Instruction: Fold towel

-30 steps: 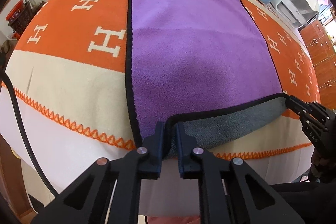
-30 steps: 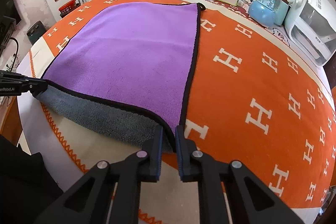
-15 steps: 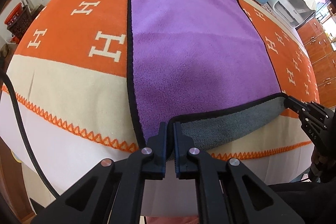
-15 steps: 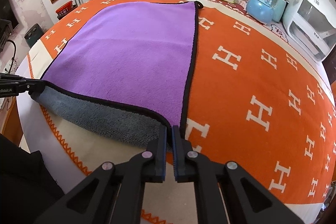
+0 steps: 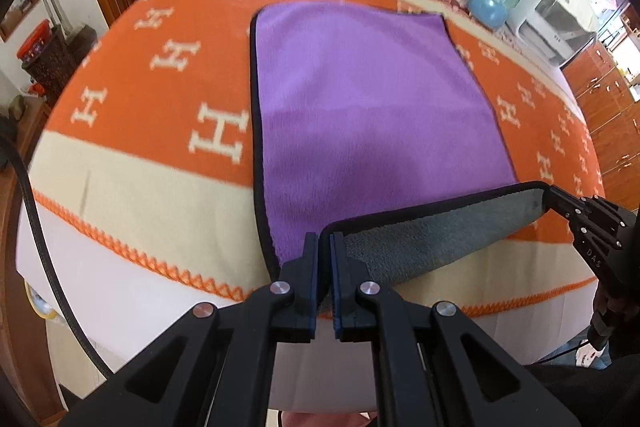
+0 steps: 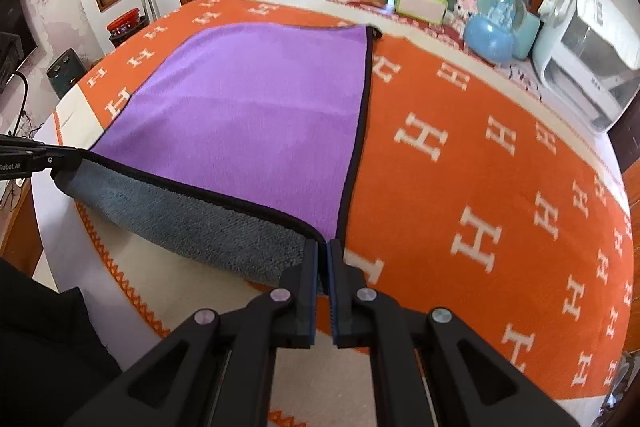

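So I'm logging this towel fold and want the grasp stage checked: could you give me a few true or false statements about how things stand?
1. Both grippers are shut on the towel. True: left gripper and right gripper each pinch a near corner.
2. The underside is grey. True.
3. The far edge is lifted. False: it lies flat on the orange blanket.
4. The towel is already folded in half. False: only the near edge is raised.

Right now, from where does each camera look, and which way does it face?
Left wrist: sits behind the left gripper, faces across the towel toward the far clutter; its fingers and the right gripper show.
Right wrist: sits behind the right gripper, faces the same way; the left gripper shows at left.
Shared: towel, blanket, both grippers.
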A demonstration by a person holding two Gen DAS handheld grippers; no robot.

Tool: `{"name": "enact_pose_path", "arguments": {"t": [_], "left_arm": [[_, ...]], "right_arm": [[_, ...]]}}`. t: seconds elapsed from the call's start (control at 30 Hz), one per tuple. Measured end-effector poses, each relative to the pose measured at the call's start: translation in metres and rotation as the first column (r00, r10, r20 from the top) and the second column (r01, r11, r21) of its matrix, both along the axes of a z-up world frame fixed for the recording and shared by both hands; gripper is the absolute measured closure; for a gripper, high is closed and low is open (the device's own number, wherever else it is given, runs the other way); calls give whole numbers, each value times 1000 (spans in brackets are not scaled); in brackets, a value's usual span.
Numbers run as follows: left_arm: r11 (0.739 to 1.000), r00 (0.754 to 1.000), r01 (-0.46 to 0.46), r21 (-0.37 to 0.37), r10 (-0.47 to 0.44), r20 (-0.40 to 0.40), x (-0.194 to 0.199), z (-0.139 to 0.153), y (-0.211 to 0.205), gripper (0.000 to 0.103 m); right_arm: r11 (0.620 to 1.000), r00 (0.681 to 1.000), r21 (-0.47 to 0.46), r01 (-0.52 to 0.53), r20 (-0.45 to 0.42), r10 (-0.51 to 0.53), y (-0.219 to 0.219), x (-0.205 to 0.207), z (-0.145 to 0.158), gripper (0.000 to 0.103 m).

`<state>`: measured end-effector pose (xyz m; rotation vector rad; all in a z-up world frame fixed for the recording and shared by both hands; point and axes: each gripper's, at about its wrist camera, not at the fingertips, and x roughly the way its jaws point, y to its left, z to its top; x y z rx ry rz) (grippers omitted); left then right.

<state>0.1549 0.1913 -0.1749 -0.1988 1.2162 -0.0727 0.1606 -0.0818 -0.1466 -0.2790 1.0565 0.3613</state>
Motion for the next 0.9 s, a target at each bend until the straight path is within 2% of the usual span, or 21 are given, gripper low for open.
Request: {"name": "enact_pose_path", "arguments": {"t": [0.23,0.33,0.53,0.77,0.9], "left_arm": [[999,992,6,34,-10,129,21,51,9,100],[999,979,-5,46,-4,202,38,73,17,100],[996,954,-14,87,-12,299,77,100,26,100],[993,936,-26,118,-17,353,128,109,36,100],[992,939,-30,126,-15,345,153,98,41,100]], "right_arm": [[1000,992,26,0,127,-3,7,23,45,99],[999,982,38,-3,188,-4,13,39,61,99],[999,953,36,-30,302,17,28,70,85,99],[999,924,47,-19,383,0,39,118,99,99],[999,918,50,-7,397,-13,46,141,95,99]]}}
